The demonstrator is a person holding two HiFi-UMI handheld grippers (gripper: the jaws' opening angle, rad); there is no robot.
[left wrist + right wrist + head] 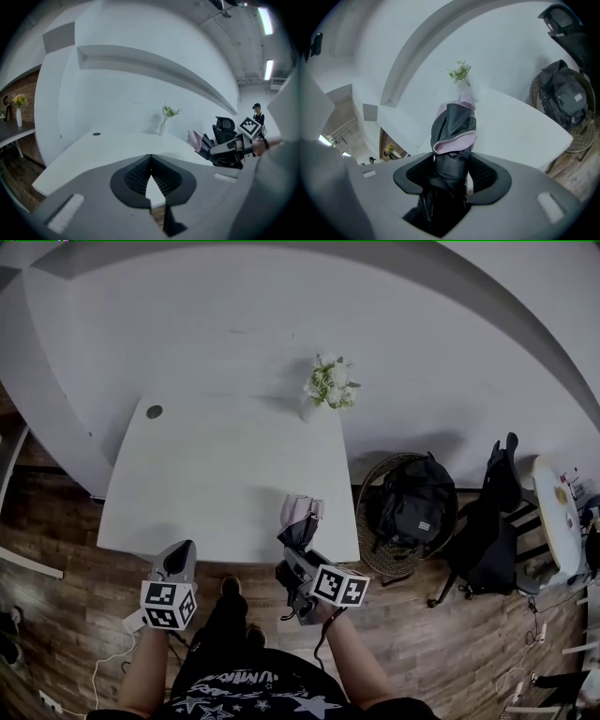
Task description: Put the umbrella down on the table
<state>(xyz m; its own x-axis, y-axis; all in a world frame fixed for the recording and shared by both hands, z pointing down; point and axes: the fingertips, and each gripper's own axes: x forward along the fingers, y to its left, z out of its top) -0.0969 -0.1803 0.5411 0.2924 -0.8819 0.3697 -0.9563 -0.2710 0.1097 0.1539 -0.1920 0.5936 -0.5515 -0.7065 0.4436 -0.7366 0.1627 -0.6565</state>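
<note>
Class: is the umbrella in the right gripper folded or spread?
Folded: the umbrella is a tight black-and-pink bundle clamped in the right gripper.

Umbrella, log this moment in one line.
umbrella folded, held by right gripper | over table near edge | left gripper shut, empty

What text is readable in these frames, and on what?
No text can be read with confidence.
Shirt: white print, upside down and blurred, unreadable.
Backpack: small label patch, too small to read.
Left cube, right cube: square markers only, no words or numbers.
</note>
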